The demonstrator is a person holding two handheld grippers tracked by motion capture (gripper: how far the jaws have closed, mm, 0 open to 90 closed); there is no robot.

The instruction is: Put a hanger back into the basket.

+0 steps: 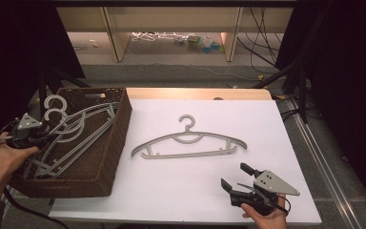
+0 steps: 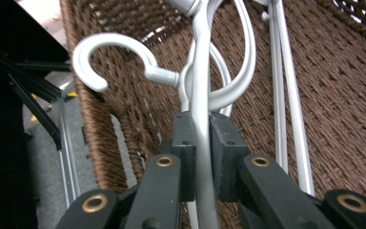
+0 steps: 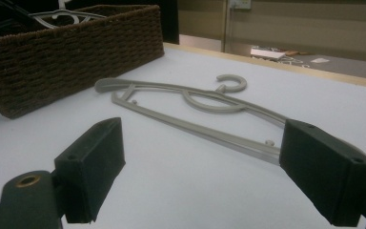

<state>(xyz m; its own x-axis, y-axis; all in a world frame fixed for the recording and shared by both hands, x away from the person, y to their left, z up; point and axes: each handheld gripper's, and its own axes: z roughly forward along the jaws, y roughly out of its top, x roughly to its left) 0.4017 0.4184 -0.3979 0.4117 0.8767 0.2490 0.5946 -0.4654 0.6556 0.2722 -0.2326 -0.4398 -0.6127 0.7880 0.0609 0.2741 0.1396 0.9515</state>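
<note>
High view: the left gripper [image 1: 31,130] sits at the left rim of the brown woven wicker basket [image 1: 116,138], which stands on the left part of the white bench [image 1: 181,191] and holds several grey plastic hangers [image 1: 71,131] piled at angles. In the left gripper view the two black jaws are closed tight on the thin grey arm of one hanger [image 2: 201,95], whose curved hook [image 2: 109,52] rises to the left against the basket's weave. A second grey plastic clothes hanger [image 1: 188,140] lies flat on the bench near the middle, hook pointing away from the person, well apart from the basket. The right gripper [image 1: 238,179] rests low at the near edge of the bench; its jaws stand wide apart with nothing between them, pointing toward that flat hanger [image 3: 190,107].
</note>
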